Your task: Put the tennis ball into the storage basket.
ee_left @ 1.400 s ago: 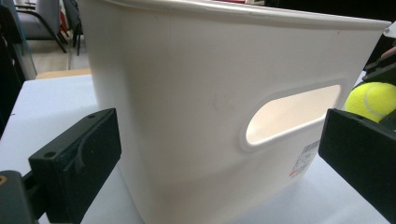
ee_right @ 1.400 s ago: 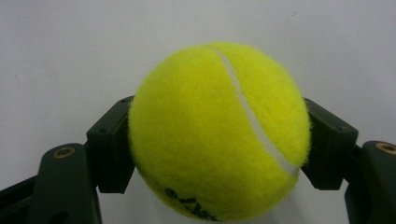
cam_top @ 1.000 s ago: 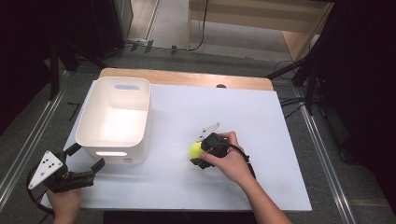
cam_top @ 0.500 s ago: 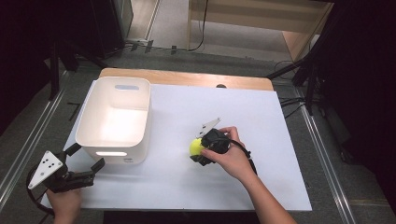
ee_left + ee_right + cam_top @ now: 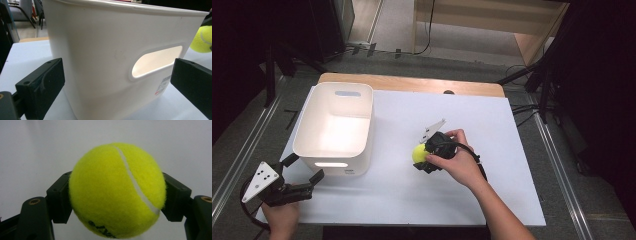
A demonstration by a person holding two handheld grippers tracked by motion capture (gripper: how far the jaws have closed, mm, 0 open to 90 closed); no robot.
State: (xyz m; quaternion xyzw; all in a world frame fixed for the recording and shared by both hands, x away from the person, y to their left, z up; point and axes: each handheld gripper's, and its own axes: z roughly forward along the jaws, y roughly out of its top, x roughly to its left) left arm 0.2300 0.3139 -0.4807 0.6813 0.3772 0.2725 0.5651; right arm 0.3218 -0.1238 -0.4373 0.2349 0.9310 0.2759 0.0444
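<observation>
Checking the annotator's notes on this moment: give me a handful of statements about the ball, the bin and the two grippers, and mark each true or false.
1. The right gripper is shut on the tennis ball. True.
2. The tennis ball lies inside the white bin. False: it is outside, to the bin's right, over the table.
3. The left gripper is open. True.
4. The left gripper clamps the bin's rim. False: its jaws stand apart, off the bin's near wall.
5. The bin has a handle cutout. True.
</observation>
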